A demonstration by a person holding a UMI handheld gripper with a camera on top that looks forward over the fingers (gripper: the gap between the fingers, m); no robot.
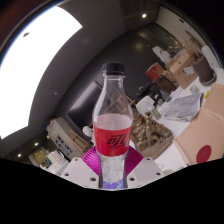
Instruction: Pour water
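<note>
Nearest us, our gripper (113, 170) has its fingers clenched on the lower body of a clear plastic bottle (112, 125), the magenta pads (96, 160) pressing it from both sides. The bottle stands between the fingers, upright but tilted, with a red label (112, 129) and its black cap (115, 69) still on. We judge we are carrying it toward the pour; next we need a receiving vessel, which we cannot make out. Beyond the fingers lies a cluttered surface (185, 125) with cardboard boxes (180, 65).

Count: one clear plastic bottle (112, 125), black cap, red label, at 6 o'clock. One tool (112, 172), two fingers (84, 170). Cardboard boxes (180, 62) at 2 o'clock: several, exact number unclear.
</note>
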